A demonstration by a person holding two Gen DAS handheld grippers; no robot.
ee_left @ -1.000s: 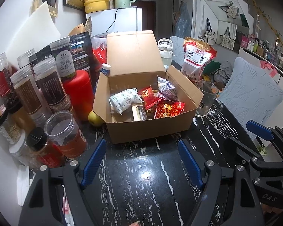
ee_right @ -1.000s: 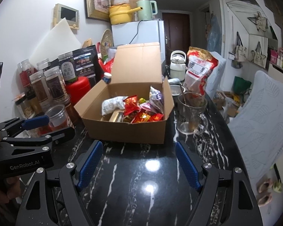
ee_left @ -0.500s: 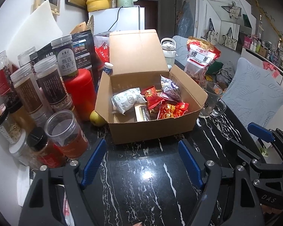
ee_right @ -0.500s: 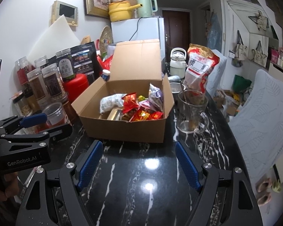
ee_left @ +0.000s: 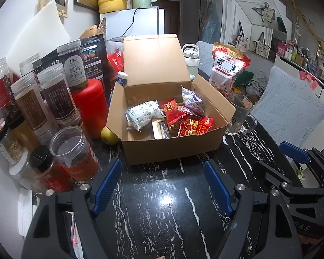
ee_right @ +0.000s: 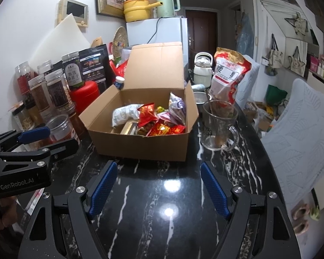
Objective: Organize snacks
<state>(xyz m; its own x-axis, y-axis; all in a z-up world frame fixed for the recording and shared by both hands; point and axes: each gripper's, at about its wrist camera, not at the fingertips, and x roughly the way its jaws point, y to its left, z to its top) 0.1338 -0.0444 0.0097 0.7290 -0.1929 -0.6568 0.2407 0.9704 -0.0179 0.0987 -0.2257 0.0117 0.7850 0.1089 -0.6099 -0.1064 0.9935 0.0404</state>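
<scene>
An open cardboard box [ee_left: 172,149] [ee_right: 140,146] stands on the black marble table [ee_left: 162,205], its lid flap raised at the back. Inside lie a white snack packet [ee_left: 142,114] [ee_right: 124,114], red packets [ee_left: 194,126] [ee_right: 164,129] and a purple-silver packet [ee_left: 192,102] [ee_right: 177,108]. My left gripper [ee_left: 162,185] is open and empty, just in front of the box. My right gripper [ee_right: 157,185] is open and empty, also in front of the box; it shows at the right of the left wrist view [ee_left: 291,164].
Several jars [ee_left: 54,99] and a red canister [ee_left: 88,105] crowd the left wall. A yellow-green fruit [ee_left: 108,136] lies by the box's left corner. A glass mug [ee_right: 218,125] and a red-white nut bag [ee_right: 229,75] stand right of the box. A cushioned chair [ee_right: 302,133] is at the right.
Both grippers have eased slightly nearer the box, which looks a little larger. Nothing on the table has moved.
</scene>
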